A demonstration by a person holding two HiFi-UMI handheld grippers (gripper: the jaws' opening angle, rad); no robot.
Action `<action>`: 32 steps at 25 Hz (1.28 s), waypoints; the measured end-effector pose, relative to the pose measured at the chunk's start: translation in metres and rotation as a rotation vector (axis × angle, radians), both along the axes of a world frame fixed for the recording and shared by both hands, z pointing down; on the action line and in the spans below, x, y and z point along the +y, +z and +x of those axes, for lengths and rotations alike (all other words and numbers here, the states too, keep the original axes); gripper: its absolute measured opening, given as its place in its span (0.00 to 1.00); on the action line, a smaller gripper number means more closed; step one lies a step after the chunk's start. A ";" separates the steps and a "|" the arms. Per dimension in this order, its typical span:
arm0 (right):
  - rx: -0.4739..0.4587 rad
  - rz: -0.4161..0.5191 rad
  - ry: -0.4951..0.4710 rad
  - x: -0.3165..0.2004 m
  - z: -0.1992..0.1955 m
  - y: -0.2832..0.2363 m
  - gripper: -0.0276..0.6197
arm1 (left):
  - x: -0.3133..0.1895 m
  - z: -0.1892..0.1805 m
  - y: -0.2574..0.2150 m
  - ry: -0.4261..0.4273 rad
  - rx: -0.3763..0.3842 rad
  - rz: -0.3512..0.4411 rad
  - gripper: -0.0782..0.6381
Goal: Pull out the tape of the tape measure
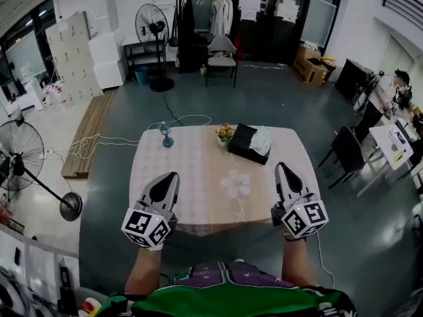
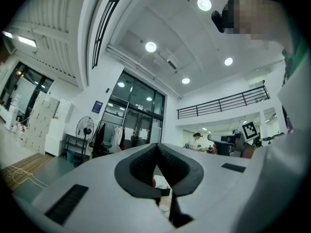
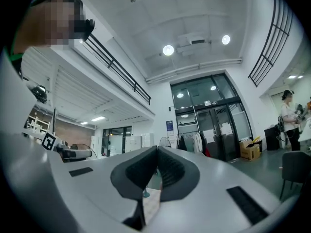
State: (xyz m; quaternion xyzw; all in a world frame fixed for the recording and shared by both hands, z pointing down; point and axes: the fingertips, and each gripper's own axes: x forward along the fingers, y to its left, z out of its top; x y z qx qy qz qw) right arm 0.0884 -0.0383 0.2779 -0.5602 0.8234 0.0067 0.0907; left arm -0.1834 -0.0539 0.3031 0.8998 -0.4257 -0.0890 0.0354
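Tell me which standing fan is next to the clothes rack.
The far fan, just left of the clothes rack by the back wall. The other fan stands at the left edge, far from it.

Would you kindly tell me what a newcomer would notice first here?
The left gripper and the right gripper, both shut and empty, hang over the near edge of a pale table. Toward its far side sit a black box, a flower pot and a blue stemmed object.
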 end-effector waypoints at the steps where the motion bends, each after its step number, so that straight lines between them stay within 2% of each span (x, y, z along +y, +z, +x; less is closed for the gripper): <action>1: 0.002 0.009 -0.004 -0.001 -0.003 -0.002 0.05 | -0.001 -0.003 0.001 0.000 0.001 0.000 0.14; 4: 0.007 0.017 -0.012 -0.005 -0.009 -0.003 0.06 | -0.006 -0.007 0.001 -0.003 0.002 0.001 0.14; 9: 0.028 0.012 -0.060 -0.009 -0.019 0.002 0.18 | -0.009 -0.007 0.000 -0.010 0.012 0.011 0.14; 12: 0.034 0.012 -0.072 -0.010 -0.025 0.004 0.26 | -0.006 -0.001 -0.003 0.011 -0.014 0.035 0.15; 13: 0.035 0.011 -0.072 -0.010 -0.026 0.005 0.27 | -0.006 0.001 -0.003 0.019 -0.022 0.043 0.18; 18: 0.074 -0.006 -0.110 -0.012 -0.041 0.015 0.38 | -0.005 0.001 -0.002 0.029 -0.025 0.059 0.47; 19: 0.078 -0.011 -0.112 -0.012 -0.042 0.016 0.40 | -0.005 0.001 -0.002 0.029 -0.031 0.061 0.49; 22: 0.076 -0.025 -0.103 -0.012 -0.042 0.019 0.43 | -0.003 0.004 0.001 0.041 -0.046 0.059 0.50; 32: 0.089 -0.053 -0.070 -0.010 -0.035 0.035 0.43 | -0.001 0.021 0.025 0.103 -0.068 0.005 0.50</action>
